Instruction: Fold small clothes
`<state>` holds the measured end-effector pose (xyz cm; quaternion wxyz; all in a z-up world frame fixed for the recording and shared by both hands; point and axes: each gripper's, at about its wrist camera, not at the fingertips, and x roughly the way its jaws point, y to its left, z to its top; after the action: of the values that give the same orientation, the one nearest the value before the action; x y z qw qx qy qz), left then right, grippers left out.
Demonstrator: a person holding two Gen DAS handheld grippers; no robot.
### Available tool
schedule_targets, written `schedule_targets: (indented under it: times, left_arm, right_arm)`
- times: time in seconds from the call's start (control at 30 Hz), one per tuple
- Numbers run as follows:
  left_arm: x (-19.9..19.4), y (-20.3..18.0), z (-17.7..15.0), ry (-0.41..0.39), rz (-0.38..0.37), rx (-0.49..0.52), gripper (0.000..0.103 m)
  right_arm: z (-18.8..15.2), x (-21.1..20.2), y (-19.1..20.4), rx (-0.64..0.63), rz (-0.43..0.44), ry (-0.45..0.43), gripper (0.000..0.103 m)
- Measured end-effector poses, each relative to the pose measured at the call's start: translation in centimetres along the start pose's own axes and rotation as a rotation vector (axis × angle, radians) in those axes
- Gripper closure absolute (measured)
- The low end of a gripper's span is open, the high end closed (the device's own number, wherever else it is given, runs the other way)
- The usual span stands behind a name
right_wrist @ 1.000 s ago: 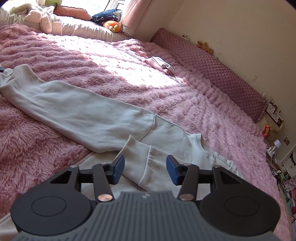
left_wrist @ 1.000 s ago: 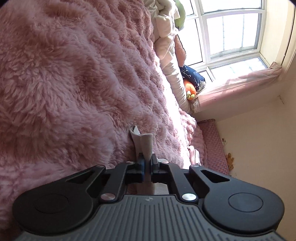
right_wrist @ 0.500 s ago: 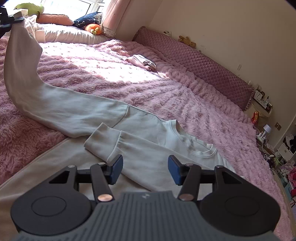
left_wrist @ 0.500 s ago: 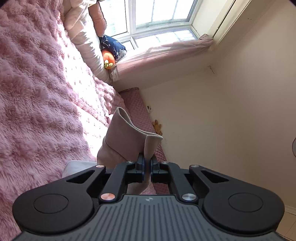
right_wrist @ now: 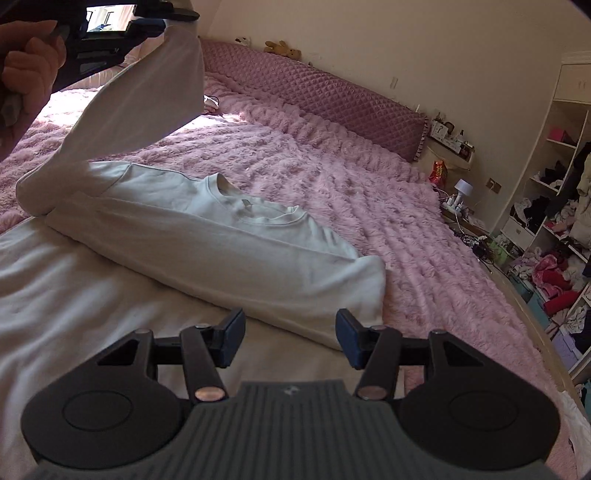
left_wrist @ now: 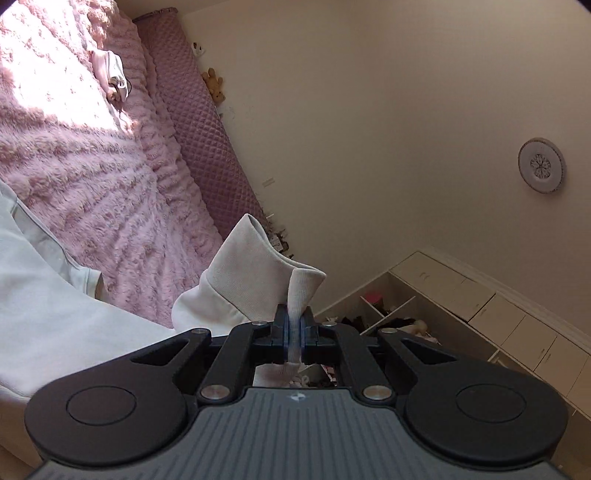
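Observation:
A white sweatshirt (right_wrist: 192, 236) lies on the pink fluffy bedspread (right_wrist: 332, 177), collar away from me, with one sleeve folded across its chest. My left gripper (left_wrist: 293, 332) is shut on the ribbed cuff (left_wrist: 258, 273) of the other sleeve and holds it high in the air. In the right wrist view that lifted sleeve (right_wrist: 147, 99) hangs from the left gripper (right_wrist: 159, 14) at the top left. My right gripper (right_wrist: 290, 339) is open and empty, low over the sweatshirt's body, close to the folded sleeve.
A quilted purple headboard cushion (right_wrist: 332, 99) runs along the far side of the bed. A small pile of clothes (left_wrist: 112, 74) lies on the bedspread farther off. Open shelves with clothes (right_wrist: 554, 221) stand to the right. A lamp (right_wrist: 461, 190) stands by the bed.
My left gripper has lifted the sleeve cuff from the bedspread high into the air and swung it rightward over the sweatshirt. My right gripper has stayed open and moved right along the sweatshirt.

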<state>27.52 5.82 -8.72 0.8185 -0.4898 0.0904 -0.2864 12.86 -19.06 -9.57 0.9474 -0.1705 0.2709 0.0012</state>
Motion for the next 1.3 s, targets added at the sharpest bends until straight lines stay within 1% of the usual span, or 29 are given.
schedule_targets:
  times: [0.07,0.13,0.27,0.33,0.37,0.4,0.47,0.5,0.53,0.57,0.6,0.63,0.67,0.7,0.73,0.77,0.8,0.87,0.93,1.0,1.07,1.13,1.17,1.2,1.23,1.27,1.3]
  left_arm:
    - [2.6,1.1,-3.3,0.079,0.017,0.027,0.098]
    - [5.1,2.5,-6.9,0.183,0.059,0.043,0.098]
    - [8.4,4.7,-12.3,0.376,0.178,0.104,0.097]
    - [9.3,5.3,-14.2,0.464,0.238,0.150,0.086]
    - [9.7,5.5,-14.8,0.503,0.247,0.162,0.078]
    - [9.9,5.4,-15.4,0.538,0.242,0.174,0.072]
    - [10.1,4.6,-15.8,0.580,0.231,0.196,0.063]
    - [9.1,3.6,-15.8,0.594,0.200,0.192,0.061]
    - [8.6,3.0,-15.3,0.597,0.175,0.185,0.060]
    - [7.9,2.5,-14.7,0.589,0.157,0.183,0.057]
    - [7.0,1.8,-13.6,0.562,0.145,0.191,0.055]
    - [5.6,1.0,-12.3,0.520,0.142,0.210,0.050]
    - [4.3,0.4,-10.9,0.483,0.148,0.235,0.043]
    - [3.6,0.1,-9.8,0.458,0.160,0.260,0.038]
    - [2.1,-0.4,-8.0,0.424,0.201,0.317,0.036]
    - [1.0,-0.5,-6.9,0.408,0.235,0.356,0.035]
    - [-0.2,-0.7,-5.3,0.392,0.287,0.414,0.034]
    - [-2.5,-0.6,-2.8,0.377,0.397,0.511,0.034]
    - [-4.5,-0.2,-1.0,0.382,0.509,0.618,0.034]
    - [-6.5,0.4,0.5,0.402,0.610,0.717,0.034]
    - [-8.0,1.1,1.4,0.434,0.679,0.801,0.034]
    - [-8.9,1.7,1.5,0.472,0.723,0.878,0.034]
    - [-9.2,2.1,1.3,0.503,0.745,0.932,0.034]
    - [-9.3,2.5,1.0,0.526,0.754,0.973,0.034]
    - [-9.2,2.9,0.7,0.549,0.763,1.006,0.034]
    - [-9.0,3.4,0.3,0.573,0.776,1.038,0.034]
    - [-8.8,3.7,-0.1,0.585,0.786,1.063,0.034]
  right_arm:
    - [-1.3,0.2,-1.5,0.028,-0.012,0.029,0.053]
    - [-2.7,0.4,-2.9,0.054,-0.025,0.062,0.052]
    - [-4.5,0.9,-4.7,0.092,-0.030,0.114,0.050]
    - [-5.1,1.3,-5.4,0.123,-0.029,0.133,0.048]
    - [-5.2,1.4,-5.6,0.135,-0.033,0.137,0.047]
    - [-5.2,1.6,-6.0,0.151,-0.039,0.142,0.046]
    - [-5.1,1.9,-6.3,0.180,-0.051,0.147,0.046]
    - [-5.0,2.0,-6.5,0.193,-0.056,0.148,0.046]
    - [-4.8,2.1,-6.8,0.209,-0.063,0.147,0.046]
    - [-4.6,2.2,-7.1,0.230,-0.073,0.142,0.046]
    - [-4.4,2.2,-7.4,0.253,-0.080,0.134,0.046]
    - [-3.9,2.1,-8.0,0.300,-0.082,0.116,0.046]
    - [-3.5,2.3,-8.6,0.341,-0.073,0.101,0.046]
    - [-3.2,2.5,-9.1,0.377,-0.056,0.088,0.046]
    - [-2.8,2.8,-9.4,0.407,-0.031,0.078,0.046]
    - [-2.3,3.5,-9.9,0.454,0.011,0.067,0.046]
    - [-2.0,4.2,-10.3,0.497,0.043,0.057,0.046]
    - [-1.2,6.0,-10.9,0.594,0.116,0.056,0.049]
    - [-0.8,7.8,-10.9,0.671,0.160,0.071,0.053]
    - [-0.5,9.4,-10.4,0.728,0.165,0.115,0.054]
    - [-0.6,10.7,-9.8,0.767,0.149,0.168,0.055]
    - [-1.1,11.5,-9.4,0.810,0.147,0.200,0.055]
    - [-1.2,11.8,-9.2,0.822,0.151,0.209,0.055]
    - [-1.4,12.1,-8.9,0.834,0.157,0.218,0.059]
    - [-1.4,12.5,-8.6,0.833,0.162,0.230,0.080]
    - [-1.4,12.8,-8.3,0.827,0.170,0.244,0.097]
    - [-1.2,13.1,-8.0,0.820,0.182,0.260,0.103]
